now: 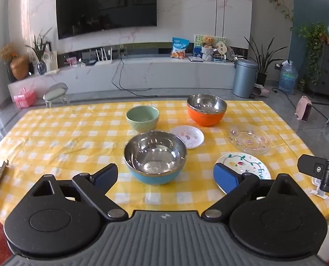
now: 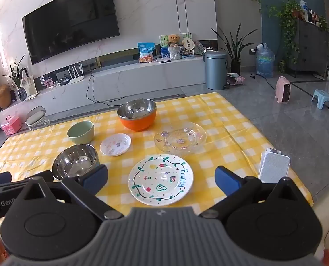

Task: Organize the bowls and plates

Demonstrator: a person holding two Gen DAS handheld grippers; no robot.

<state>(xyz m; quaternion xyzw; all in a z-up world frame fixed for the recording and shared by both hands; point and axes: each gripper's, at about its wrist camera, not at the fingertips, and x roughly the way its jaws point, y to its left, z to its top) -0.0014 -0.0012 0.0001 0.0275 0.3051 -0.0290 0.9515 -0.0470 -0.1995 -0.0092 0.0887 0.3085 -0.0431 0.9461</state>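
Blue bowl [image 1: 155, 159] ahead of left tool [image 1: 166, 176]

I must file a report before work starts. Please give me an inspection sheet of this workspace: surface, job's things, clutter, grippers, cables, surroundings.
Surface: table under a yellow checked cloth.
Job's things: blue bowl, green bowl, orange bowl, small plate, glass plate, painted plate; all apart, none stacked.
Clutter: white device at the table's right edge.
Grippers: left gripper and right gripper open, holding nothing.
Cables: black cable hanging from the TV shelf; none on the table.
Surroundings: TV, bin, water jug, plants.
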